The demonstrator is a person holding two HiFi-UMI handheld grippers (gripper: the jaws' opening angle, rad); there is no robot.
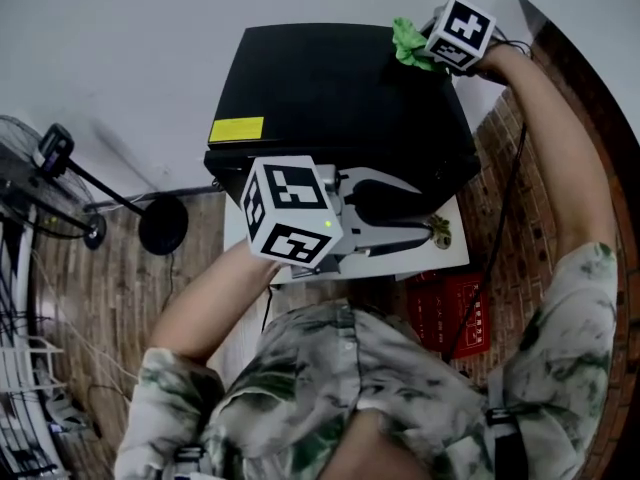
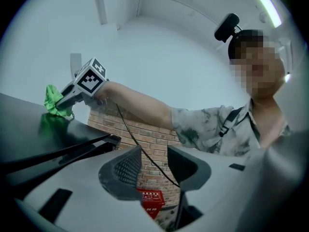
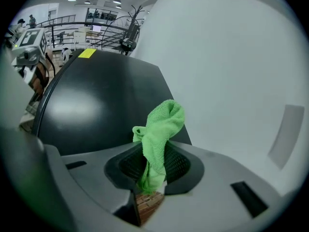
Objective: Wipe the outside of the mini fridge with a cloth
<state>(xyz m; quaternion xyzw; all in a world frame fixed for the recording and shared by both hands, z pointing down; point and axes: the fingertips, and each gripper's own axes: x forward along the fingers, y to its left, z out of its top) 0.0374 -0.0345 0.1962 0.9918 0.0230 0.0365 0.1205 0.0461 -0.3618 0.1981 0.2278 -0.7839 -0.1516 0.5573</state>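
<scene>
The black mini fridge (image 1: 330, 98) stands against a white wall, and I look down on its top. My right gripper (image 1: 430, 56) is at the top's far right corner, shut on a green cloth (image 1: 410, 42) that rests on the surface. In the right gripper view the cloth (image 3: 159, 132) rises bunched from between the jaws of that gripper (image 3: 153, 167), over the fridge top (image 3: 106, 95). My left gripper (image 1: 415, 223) hovers by the fridge's near front edge, open, with nothing between its jaws (image 2: 154, 166). From there the cloth (image 2: 54, 103) shows far left on the fridge (image 2: 29, 129).
A yellow label (image 1: 236, 129) sits on the fridge's near left corner. A floor fan (image 1: 40, 188) and a round black base (image 1: 163, 224) stand to the left. A red box (image 1: 450, 313) lies on the brick floor by the white platform (image 1: 458, 253) under the fridge.
</scene>
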